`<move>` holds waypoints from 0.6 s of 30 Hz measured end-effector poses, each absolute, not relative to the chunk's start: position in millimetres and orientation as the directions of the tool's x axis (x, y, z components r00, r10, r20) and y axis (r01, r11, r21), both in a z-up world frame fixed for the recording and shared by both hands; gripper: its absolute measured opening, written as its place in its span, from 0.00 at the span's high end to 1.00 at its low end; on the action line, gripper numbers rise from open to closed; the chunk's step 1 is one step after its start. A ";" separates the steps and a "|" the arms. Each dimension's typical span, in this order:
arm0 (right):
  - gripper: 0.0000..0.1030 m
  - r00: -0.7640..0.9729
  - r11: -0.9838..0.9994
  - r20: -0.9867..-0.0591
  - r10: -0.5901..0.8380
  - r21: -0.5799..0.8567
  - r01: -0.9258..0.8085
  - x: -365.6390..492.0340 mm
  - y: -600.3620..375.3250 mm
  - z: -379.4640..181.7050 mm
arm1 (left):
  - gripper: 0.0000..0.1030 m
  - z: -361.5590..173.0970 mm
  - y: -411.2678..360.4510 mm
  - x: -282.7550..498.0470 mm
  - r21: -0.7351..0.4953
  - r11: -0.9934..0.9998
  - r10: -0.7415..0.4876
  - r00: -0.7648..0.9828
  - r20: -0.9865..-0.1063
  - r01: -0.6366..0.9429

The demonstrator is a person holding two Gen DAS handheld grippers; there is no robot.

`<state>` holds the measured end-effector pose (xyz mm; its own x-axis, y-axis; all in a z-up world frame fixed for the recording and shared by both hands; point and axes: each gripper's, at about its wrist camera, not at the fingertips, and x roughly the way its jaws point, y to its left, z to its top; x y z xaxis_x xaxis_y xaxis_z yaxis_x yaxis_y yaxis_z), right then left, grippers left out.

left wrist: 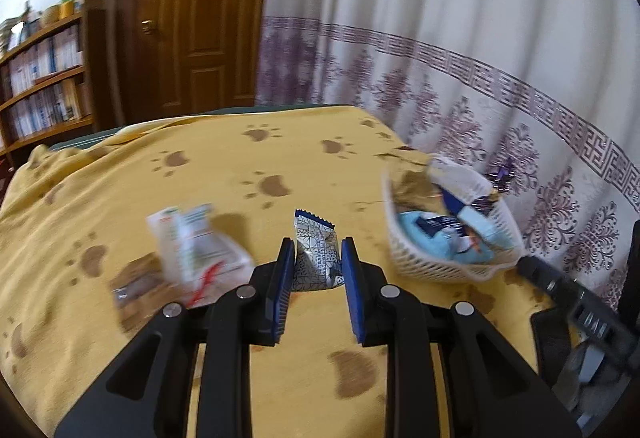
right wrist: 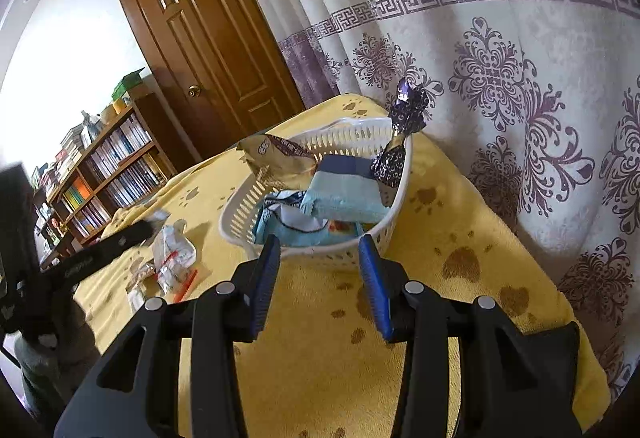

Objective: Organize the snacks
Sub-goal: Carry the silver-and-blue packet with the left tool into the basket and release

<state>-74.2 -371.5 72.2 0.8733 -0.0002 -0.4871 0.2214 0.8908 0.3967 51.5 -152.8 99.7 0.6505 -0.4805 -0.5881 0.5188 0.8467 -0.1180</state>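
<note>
A: What is the left gripper [left wrist: 318,252] doing?

B: It is pinching a small snack packet [left wrist: 316,254], white with a dark blue geometric print and a blue zigzag edge. Its 2 blue pads are pressing on the packet's sides, and the packet is hanging above the yellow paw-print cloth [left wrist: 248,166], not lying on it.

A: And the right gripper [right wrist: 320,262]?

B: Its jaws are standing partly spread with nothing between them. It is hovering over the cloth just in front of the white slotted basket [right wrist: 240,206].

A: What is sitting in the basket?

B: A light blue pack [right wrist: 344,194] is lying across the middle, with another blue-and-white wrapper [right wrist: 288,222] under it. A tan bag [right wrist: 276,158] is leaning on the far-left rim, and a dark purple patterned wrapper [right wrist: 400,126] is sticking up at the right rim, beside the curtain [right wrist: 520,78].

A: Where is the basket from the left wrist view?

B: It is sitting to the right of the held packet, near the cloth's right edge, blurred.

A: Is anything lying loose on the cloth?

B: Yes, a clear bag with a red zip strip [left wrist: 196,254] is lying left of the left gripper, with small packets inside; their print is too blurred to read. In the right wrist view, 1 more small wrapper [right wrist: 140,274] is lying beside that bag.
</note>
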 end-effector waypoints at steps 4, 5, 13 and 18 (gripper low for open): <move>0.59 0.873 0.890 -0.487 0.015 0.405 0.211 -75.8 -372.3 67.2 | 0.76 100.3 -183.6 56.2 -0.119 0.820 -0.510 0.622 -0.594 0.560; 0.58 0.873 0.889 -0.488 0.017 0.407 0.211 -75.9 -373.6 66.1 | 0.76 100.0 -190.6 57.7 -0.118 0.814 -0.516 0.615 -0.596 0.569; 0.58 0.872 0.877 -0.489 0.030 0.430 0.212 -77.4 -383.2 59.0 | 0.76 93.0 -232.4 63.2 -0.103 0.781 -0.539 0.581 -0.610 0.616; 0.58 0.872 0.871 -0.489 0.029 0.441 0.218 -77.2 -387.7 58.3 | 0.57 85.8 -241.8 64.1 -0.104 0.773 -0.543 0.570 -0.616 0.625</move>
